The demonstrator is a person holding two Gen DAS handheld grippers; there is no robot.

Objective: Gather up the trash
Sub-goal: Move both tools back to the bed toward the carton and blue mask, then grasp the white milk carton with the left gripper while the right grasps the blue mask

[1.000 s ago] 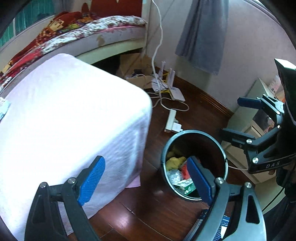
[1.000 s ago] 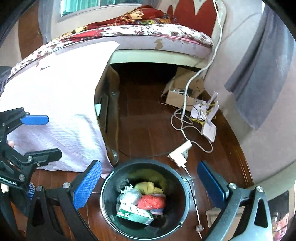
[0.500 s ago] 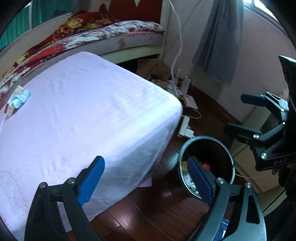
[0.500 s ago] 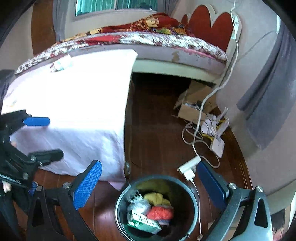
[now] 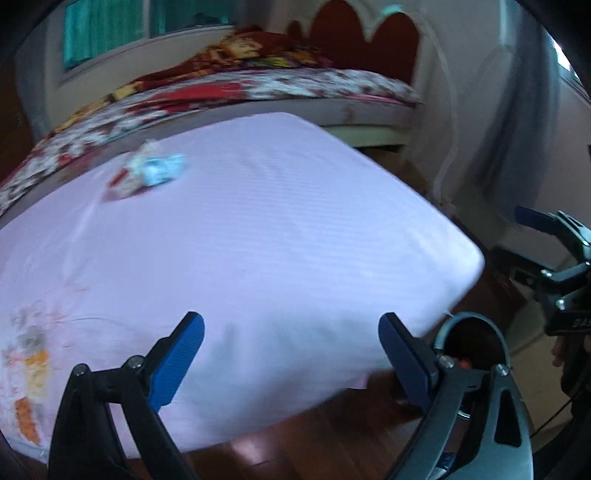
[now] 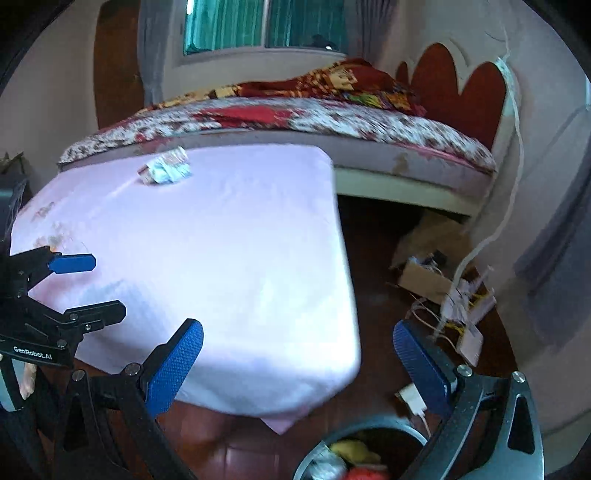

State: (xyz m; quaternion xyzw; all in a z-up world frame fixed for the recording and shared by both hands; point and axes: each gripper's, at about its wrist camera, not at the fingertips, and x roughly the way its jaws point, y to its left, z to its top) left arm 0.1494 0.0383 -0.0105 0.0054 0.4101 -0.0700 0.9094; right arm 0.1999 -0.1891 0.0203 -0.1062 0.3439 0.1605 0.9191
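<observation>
Blue-padded left gripper [image 5: 290,354] has just spread wider, empty; right gripper [image 6: 295,363] is open, empty too. Only the right view shows rubbish inside the bin [image 6: 314,448], cut off below. Crumpled wrappers [image 5: 155,171], blurred, lie far back on the pink cloth [image 5: 258,229], nearer centre than before.

We're in a home bedroom: bed [image 6: 332,122] with floral bedding and a red scalloped headboard [image 6: 458,88], curtained window [image 6: 266,22] behind it, wood floor [image 6: 373,258], a table under a pink cloth [image 6: 221,240], cables and a router [image 6: 469,314] by the wall.
</observation>
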